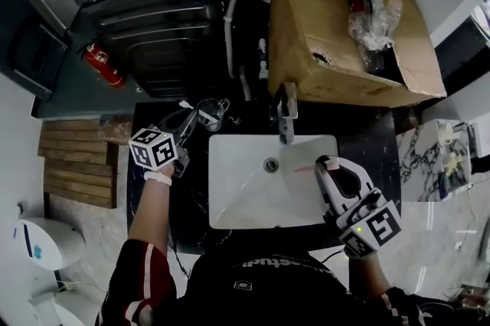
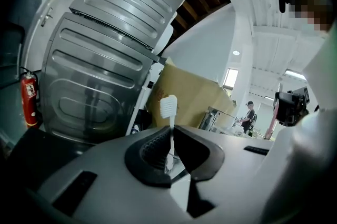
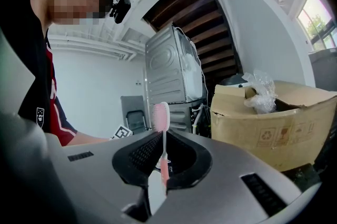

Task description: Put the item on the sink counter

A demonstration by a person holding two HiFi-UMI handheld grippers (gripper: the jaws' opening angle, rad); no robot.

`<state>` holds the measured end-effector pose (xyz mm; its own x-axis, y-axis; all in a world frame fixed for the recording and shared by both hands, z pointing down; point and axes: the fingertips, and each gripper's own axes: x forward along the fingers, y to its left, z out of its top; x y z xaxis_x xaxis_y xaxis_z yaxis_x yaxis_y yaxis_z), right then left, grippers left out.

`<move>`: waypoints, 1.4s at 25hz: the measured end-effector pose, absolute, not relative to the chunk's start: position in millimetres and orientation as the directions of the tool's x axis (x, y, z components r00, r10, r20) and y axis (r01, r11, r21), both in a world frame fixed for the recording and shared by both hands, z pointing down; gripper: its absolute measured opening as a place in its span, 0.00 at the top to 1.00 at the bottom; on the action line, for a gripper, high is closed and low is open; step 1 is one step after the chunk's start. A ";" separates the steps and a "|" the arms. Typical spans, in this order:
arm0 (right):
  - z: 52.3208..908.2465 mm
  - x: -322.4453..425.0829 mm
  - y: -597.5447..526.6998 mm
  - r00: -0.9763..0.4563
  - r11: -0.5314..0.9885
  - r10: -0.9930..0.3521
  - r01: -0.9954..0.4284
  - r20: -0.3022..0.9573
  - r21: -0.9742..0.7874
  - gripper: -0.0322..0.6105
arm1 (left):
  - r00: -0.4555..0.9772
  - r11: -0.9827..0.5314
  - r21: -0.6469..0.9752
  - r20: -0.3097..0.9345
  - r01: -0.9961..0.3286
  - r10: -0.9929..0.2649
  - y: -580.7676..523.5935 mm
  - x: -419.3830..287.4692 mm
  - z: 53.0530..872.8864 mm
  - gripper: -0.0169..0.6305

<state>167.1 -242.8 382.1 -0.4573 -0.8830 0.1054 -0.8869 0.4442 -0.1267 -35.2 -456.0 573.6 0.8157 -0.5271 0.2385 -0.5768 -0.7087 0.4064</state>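
Left gripper [image 2: 171, 136]: fingers [image 2: 155, 146] closed on the handle of a white toothbrush [image 2: 168, 107]. The handle is pinched between the two ribbed pads. The bristle head stands clear above the fingertips, roughly upright, and a short length of handle shows below the pinch.

In the head view this gripper sits just left of the white basin [image 1: 253, 194], over the black bench [image 1: 367, 148], near the basin's far-left corner. What appears to be a clear glass tumbler [image 1: 214, 112] stands on the bench at the fingertips. Whether the brush touches it cannot be made out.

Right gripper [image 3: 162, 146]: fingers [image 3: 142, 152] closed on the handle of a pink toothbrush [image 3: 161, 118]. The head rises above the fingertips and the handle runs down through the gap, tilted slightly.

In the head view this gripper is held at the basin's right edge, its tips over the rim and pointing in towards the bowl.

Neither brush lies on the bench.

The tap [image 1: 285, 114] stands at the basin's far side, centred. An open cardboard box [image 1: 337, 26] sits beyond the basin, past the tap.
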 end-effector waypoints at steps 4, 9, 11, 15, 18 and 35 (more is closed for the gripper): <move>379.8 166.7 -238.7 -0.456 0.444 -0.884 -0.888 0.101 -0.122 0.87 | 0.799 -0.707 0.374 0.265 -0.601 -0.539 -454.9 -37.1 578.0 0.93; 375.1 167.5 -232.9 -0.455 0.444 -0.885 -0.889 0.097 -0.113 0.87 | 0.789 -0.692 0.378 0.280 -0.615 -0.548 -450.3 -39.1 583.3 0.80; 373.5 168.2 -230.8 -0.454 0.444 -0.886 -0.889 0.095 -0.111 0.87 | 0.780 -0.684 0.376 0.284 -0.625 -0.557 -447.6 -42.8 584.4 0.78; 380.2 174.9 -223.9 -0.442 0.435 -0.888 -0.897 0.127 -0.076 0.87 | 0.778 -0.693 0.354 0.267 -0.627 -0.568 -433.7 -49.8 576.2 0.78; 377.6 175.2 -221.3 -0.448 0.443 -0.886 -0.894 0.118 -0.070 0.87 | 0.786 -0.718 0.324 0.211 -0.617 -0.581 -413.2 -52.1 553.1 0.78; 352.3 155.3 -212.9 -0.524 0.521 -0.851 -0.851 0.038 -0.067 0.87 | 0.858 -0.861 0.070 -0.075 -0.503 -0.508 -286.1 -7.1 374.2 0.95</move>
